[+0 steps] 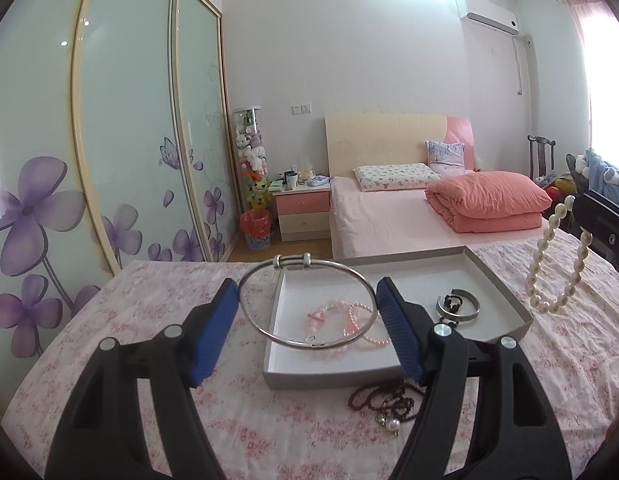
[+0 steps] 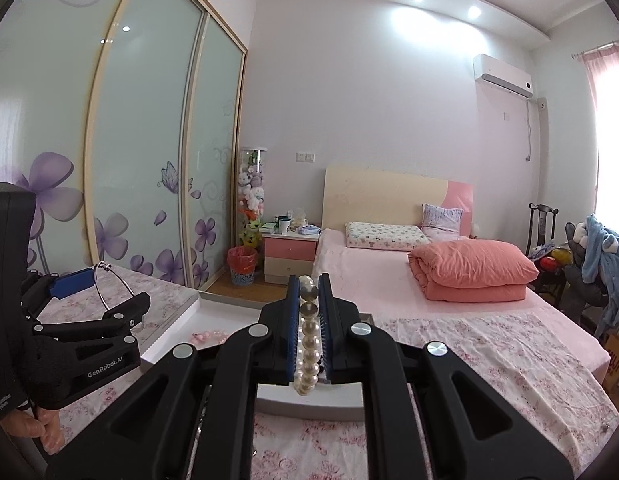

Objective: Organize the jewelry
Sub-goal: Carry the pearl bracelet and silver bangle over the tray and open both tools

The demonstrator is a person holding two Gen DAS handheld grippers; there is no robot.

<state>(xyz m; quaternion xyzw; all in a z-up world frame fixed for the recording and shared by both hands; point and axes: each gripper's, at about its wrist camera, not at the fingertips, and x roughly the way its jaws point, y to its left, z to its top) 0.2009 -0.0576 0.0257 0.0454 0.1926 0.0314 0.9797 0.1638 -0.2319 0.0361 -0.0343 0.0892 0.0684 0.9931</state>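
Note:
My left gripper (image 1: 307,304) grips a silver bangle (image 1: 305,304) across its width between the blue pads and holds it level above the grey tray (image 1: 505,284). The tray holds pink bead bracelets (image 1: 349,320) and a dark metal cuff (image 1: 457,306). A dark red bead string with a pearl pendant (image 1: 389,400) lies on the cloth before the tray. My right gripper (image 2: 308,320) is shut on a white pearl strand (image 2: 307,344), which hangs as a loop at the right of the left wrist view (image 1: 557,264), above the tray's right side.
The tray sits on a table with a pink floral cloth (image 1: 149,320). Behind are a pink bed (image 1: 389,216) with a folded orange quilt (image 1: 489,200), a nightstand (image 1: 303,208) and sliding wardrobe doors (image 1: 109,140). The left gripper (image 2: 97,300) shows at the left of the right wrist view.

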